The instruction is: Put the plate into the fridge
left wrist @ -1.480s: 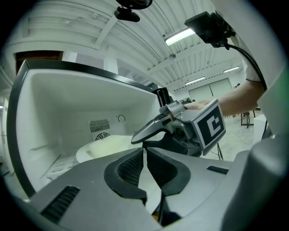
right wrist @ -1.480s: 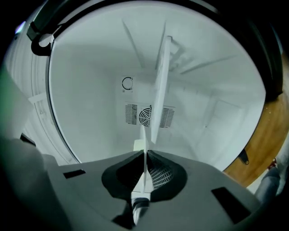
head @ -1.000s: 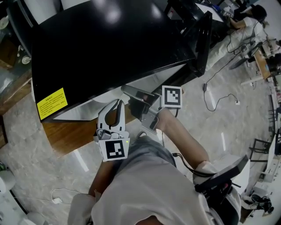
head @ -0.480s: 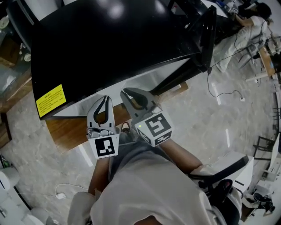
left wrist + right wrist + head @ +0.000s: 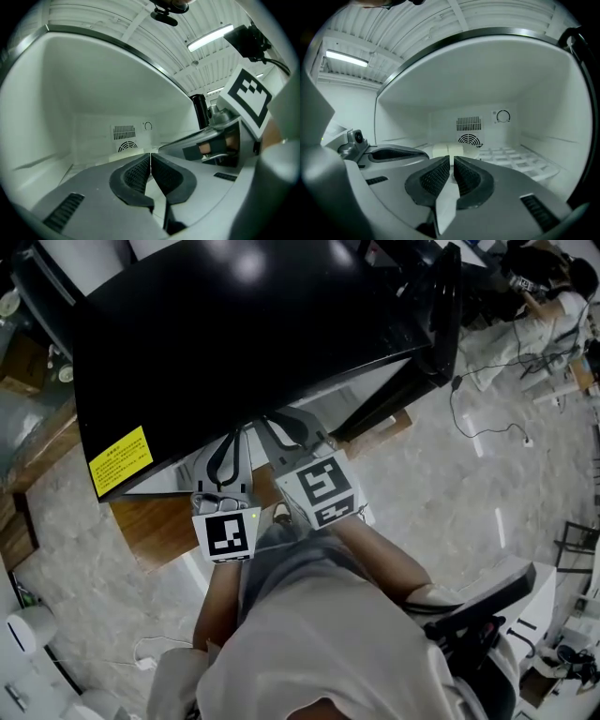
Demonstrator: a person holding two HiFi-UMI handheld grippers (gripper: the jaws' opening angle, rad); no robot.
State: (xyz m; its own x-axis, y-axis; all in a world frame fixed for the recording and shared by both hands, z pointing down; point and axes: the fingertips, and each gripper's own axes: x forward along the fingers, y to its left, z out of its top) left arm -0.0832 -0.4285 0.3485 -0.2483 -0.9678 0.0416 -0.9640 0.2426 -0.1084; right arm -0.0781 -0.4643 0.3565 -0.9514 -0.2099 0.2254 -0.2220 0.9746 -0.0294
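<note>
The black fridge stands open toward me, and both grippers point level into its white inside. A cream plate lies on the fridge floor in front of the fan grille, just beyond my right gripper. That gripper's jaws have just been closing; only a thin slit is left and nothing is between them. My left gripper is shut and empty, pads touching. It sits close beside the right gripper. In the head view the left gripper and right gripper reach under the fridge top.
The fridge door hangs open at the right. A white grid shelf fills the fridge's right side, with a dial on the back wall. A wooden board lies under the fridge on the marble floor. Cables trail at the right.
My right gripper has rolled from lying sideways to upright and its wide jaws have come almost together. Both grippers have shifted closer to the fridge opening.
</note>
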